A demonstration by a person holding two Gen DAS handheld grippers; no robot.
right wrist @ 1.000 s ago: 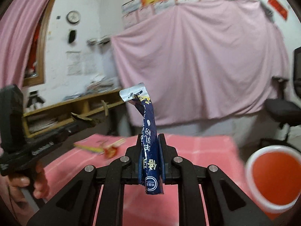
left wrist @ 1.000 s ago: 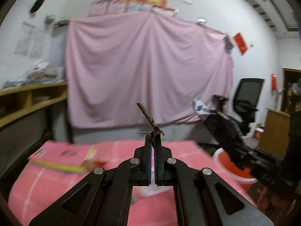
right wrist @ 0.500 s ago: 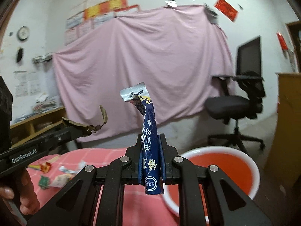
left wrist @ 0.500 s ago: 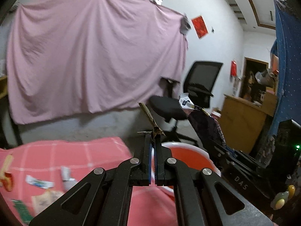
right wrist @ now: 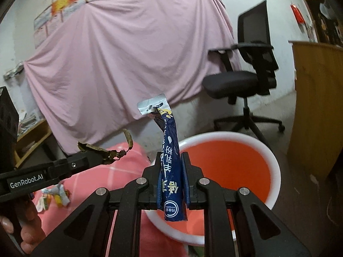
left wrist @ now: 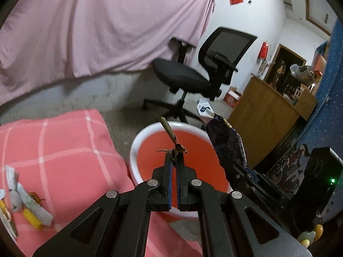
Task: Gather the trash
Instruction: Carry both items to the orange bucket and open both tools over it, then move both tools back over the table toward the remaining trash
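A white-rimmed bin [left wrist: 134, 150] with an orange inside stands on the floor beside the pink table. My left gripper [left wrist: 174, 156] hangs over it, a dried brown peel [left wrist: 169, 130] pinched at its tips while the jaws begin opening. In the right wrist view, my right gripper [right wrist: 171, 158] is above the near rim of the bin [right wrist: 225, 135]. A dark blue snack wrapper [right wrist: 170, 137] stands upright between its pads as the jaws are opening. The left gripper [right wrist: 98, 156] with its peel [right wrist: 128, 138] reaches in from the left.
The pink checked tablecloth [left wrist: 64, 145] still carries several wrappers [left wrist: 27, 201] at its left. A black office chair [left wrist: 193, 79] stands behind the bin and a wooden cabinet [left wrist: 268, 107] to its right. A person's hand [right wrist: 23, 235] grips the left tool.
Both grippers swung right from above the table to above the bin and tipped downward. The right jaws have widened slightly around the wrapper; both pieces of trash are still held.
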